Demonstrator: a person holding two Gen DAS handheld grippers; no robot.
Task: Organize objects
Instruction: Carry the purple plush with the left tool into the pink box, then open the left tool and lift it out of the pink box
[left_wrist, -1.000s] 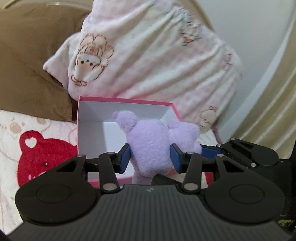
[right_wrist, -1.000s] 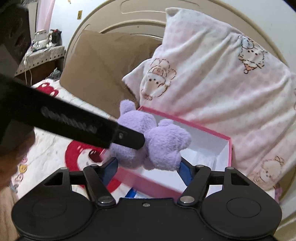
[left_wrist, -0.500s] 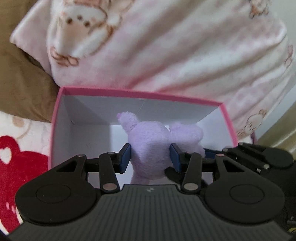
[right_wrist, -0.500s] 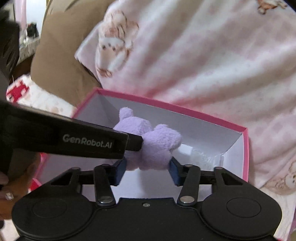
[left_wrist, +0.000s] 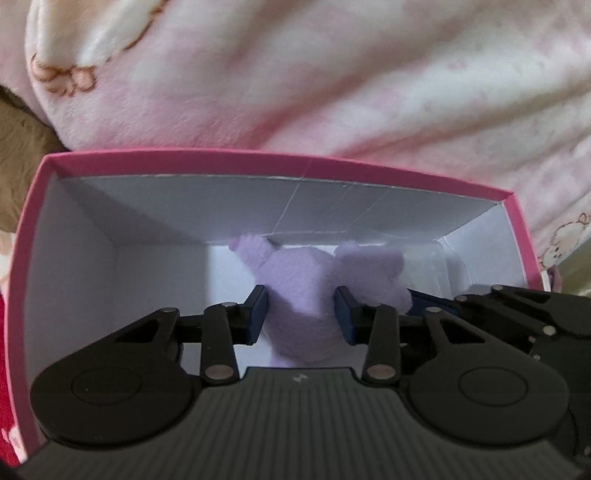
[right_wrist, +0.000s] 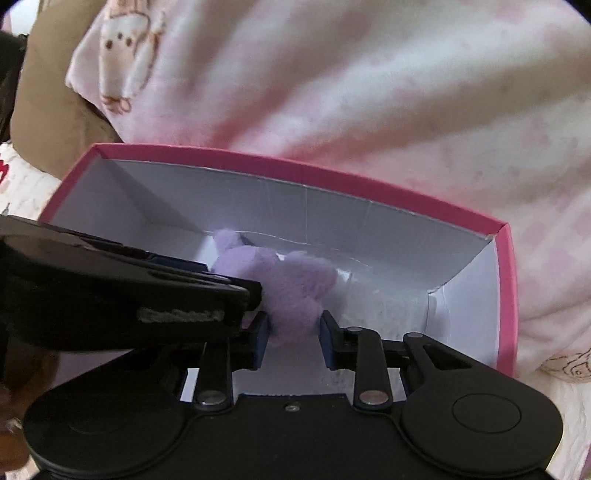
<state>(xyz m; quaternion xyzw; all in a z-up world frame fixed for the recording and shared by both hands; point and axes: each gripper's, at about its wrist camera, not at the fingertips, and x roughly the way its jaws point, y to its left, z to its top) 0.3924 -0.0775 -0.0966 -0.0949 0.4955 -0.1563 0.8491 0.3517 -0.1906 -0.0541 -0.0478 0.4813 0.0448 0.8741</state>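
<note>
The purple plush toy (left_wrist: 310, 295) is pinched from both sides by the left hand-held gripper (left_wrist: 301, 317), its blue pads (left_wrist: 258, 314) pressed into the fabric, and is held low inside the pink box (left_wrist: 258, 157), near the white far wall and toward its right end. In the right wrist view the same plush toy (right_wrist: 284, 280) is also squeezed between the pads of the right hand-held gripper (right_wrist: 291, 336), whose jaws have just been closing onto it; a second ago they stood wide with the toy loose between them. The left jaws have likewise closed a little further on the toy. A second ago the toy was held above the near rim of the box, with the brown pillow and the red bear print on the bed cover in plain sight; now both cameras look down into the box (right_wrist: 502, 295), its walls fill most of each view, and the toy's ear reaches the seam between the far wall and the floor. The pink-and-white patterned pillow (left_wrist: 332, 74) lies just behind the far edge of the box and fills the upper half of both views. A strip of the brown pillow (right_wrist: 48, 103) is seen at the left, and the left hand-held gripper's black body (right_wrist: 110, 288) crosses the right wrist view from the left.
</note>
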